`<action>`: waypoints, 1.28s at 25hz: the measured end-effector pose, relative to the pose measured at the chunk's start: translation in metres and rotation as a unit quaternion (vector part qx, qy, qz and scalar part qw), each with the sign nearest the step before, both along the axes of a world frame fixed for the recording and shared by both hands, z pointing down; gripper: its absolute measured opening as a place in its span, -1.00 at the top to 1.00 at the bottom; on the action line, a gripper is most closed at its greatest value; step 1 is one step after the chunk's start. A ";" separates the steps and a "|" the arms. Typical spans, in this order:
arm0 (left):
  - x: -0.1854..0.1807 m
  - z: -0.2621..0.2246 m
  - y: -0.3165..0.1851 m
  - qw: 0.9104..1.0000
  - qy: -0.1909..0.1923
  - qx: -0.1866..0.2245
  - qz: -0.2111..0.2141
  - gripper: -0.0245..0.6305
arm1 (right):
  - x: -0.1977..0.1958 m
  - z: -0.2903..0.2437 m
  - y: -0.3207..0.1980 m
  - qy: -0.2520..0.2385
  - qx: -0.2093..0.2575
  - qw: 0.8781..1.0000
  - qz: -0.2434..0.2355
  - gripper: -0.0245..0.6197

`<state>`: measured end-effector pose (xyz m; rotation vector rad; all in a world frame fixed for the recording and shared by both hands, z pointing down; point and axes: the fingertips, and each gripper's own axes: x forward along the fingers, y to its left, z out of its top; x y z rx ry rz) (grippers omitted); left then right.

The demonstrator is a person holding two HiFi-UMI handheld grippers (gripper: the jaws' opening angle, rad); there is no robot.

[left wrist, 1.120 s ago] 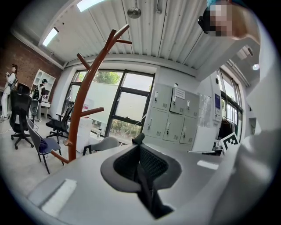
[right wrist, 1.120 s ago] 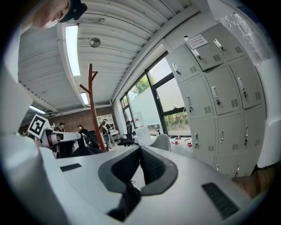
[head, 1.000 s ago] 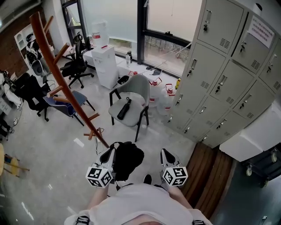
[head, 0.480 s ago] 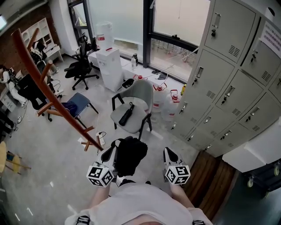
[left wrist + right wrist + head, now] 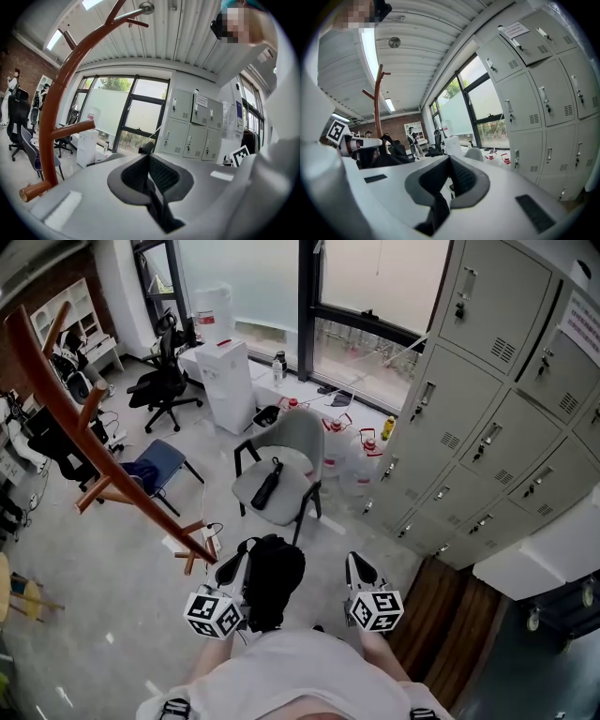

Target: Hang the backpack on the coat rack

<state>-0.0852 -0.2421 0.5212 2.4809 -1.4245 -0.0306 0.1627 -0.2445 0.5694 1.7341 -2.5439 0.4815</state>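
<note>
The brown wooden coat rack (image 5: pixel 103 451) slants across the left of the head view, its lower pegs close to my left gripper (image 5: pixel 232 568). The black backpack (image 5: pixel 274 579) hangs off the floor between my two grippers, right against the left one. In the left gripper view the jaws are shut with a dark bit of the bag at their tip (image 5: pixel 147 148), and the rack's curved pole (image 5: pixel 54 122) rises just ahead on the left. My right gripper (image 5: pixel 356 568) is beside the bag, shut and holding nothing. The right gripper view shows the backpack (image 5: pixel 386 157) to its left.
A grey chair (image 5: pixel 281 442) with a black object (image 5: pixel 266 486) on its seat stands straight ahead. Grey lockers (image 5: pixel 487 427) line the right side. Water jugs (image 5: pixel 352 451), a white dispenser (image 5: pixel 228 381), a blue chair (image 5: pixel 155 465) and office chairs lie beyond.
Both grippers and the backpack have moved forward together over the floor. In the head view the rack's pole has slid toward the left edge. Neither gripper's jaws changed.
</note>
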 end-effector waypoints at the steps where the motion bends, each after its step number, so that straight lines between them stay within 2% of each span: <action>1: -0.004 -0.002 -0.001 1.000 0.001 0.002 0.000 0.87 | -0.004 0.000 -0.001 -0.001 -0.001 1.000 0.000 0.90; 9: -0.026 -0.034 -0.012 0.999 0.018 0.026 0.003 0.87 | -0.027 0.003 -0.002 0.000 -0.004 1.000 -0.006 0.90; 16: -0.043 -0.083 -0.035 0.997 0.031 0.068 -0.003 0.87 | -0.033 0.000 -0.007 0.002 -0.005 1.000 -0.007 0.90; 23: -0.057 -0.078 -0.050 0.998 0.042 0.041 -0.029 0.87 | -0.038 0.001 -0.008 -0.001 -0.009 1.000 -0.008 0.90; 28: -0.073 -0.057 -0.054 0.996 0.063 0.009 -0.066 0.87 | -0.039 0.006 -0.011 0.002 -0.013 1.000 -0.008 0.90; 32: -0.085 -0.049 -0.052 0.993 0.069 0.000 -0.091 0.87 | -0.044 0.011 -0.012 0.000 -0.019 1.000 -0.015 0.90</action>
